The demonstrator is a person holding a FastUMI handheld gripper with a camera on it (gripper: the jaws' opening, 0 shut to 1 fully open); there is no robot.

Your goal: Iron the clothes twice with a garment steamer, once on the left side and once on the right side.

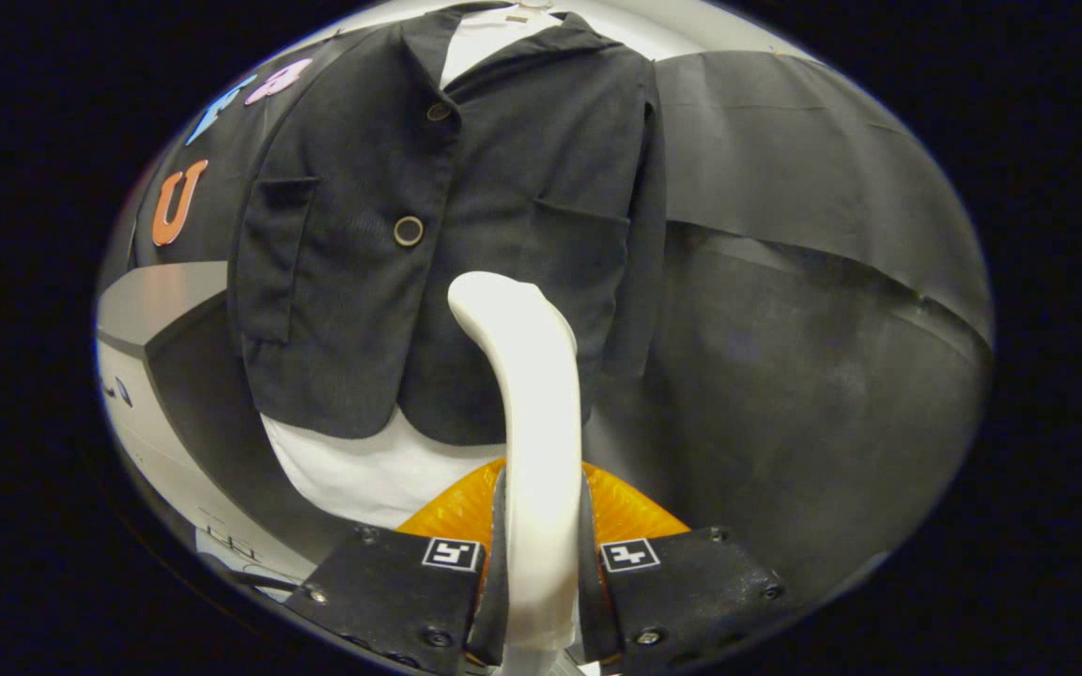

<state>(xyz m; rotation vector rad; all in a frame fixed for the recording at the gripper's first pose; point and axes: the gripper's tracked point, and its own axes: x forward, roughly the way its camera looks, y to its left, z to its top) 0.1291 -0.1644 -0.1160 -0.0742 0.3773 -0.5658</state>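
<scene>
A dark jacket with two round buttons hangs straight ahead over a white shirt whose hem shows below it. My gripper is shut on the white garment steamer, both fingers pressing its handle from the sides. The steamer's curved neck rises from between the fingers, and its head reaches the jacket's lower front, right of the button line. Whether the head touches the cloth I cannot tell. An orange part of the steamer shows just beyond the fingers.
Black cloth covers the booth wall behind and to the right of the jacket. A white shelf or table edge runs along the left, beside the jacket's sleeve.
</scene>
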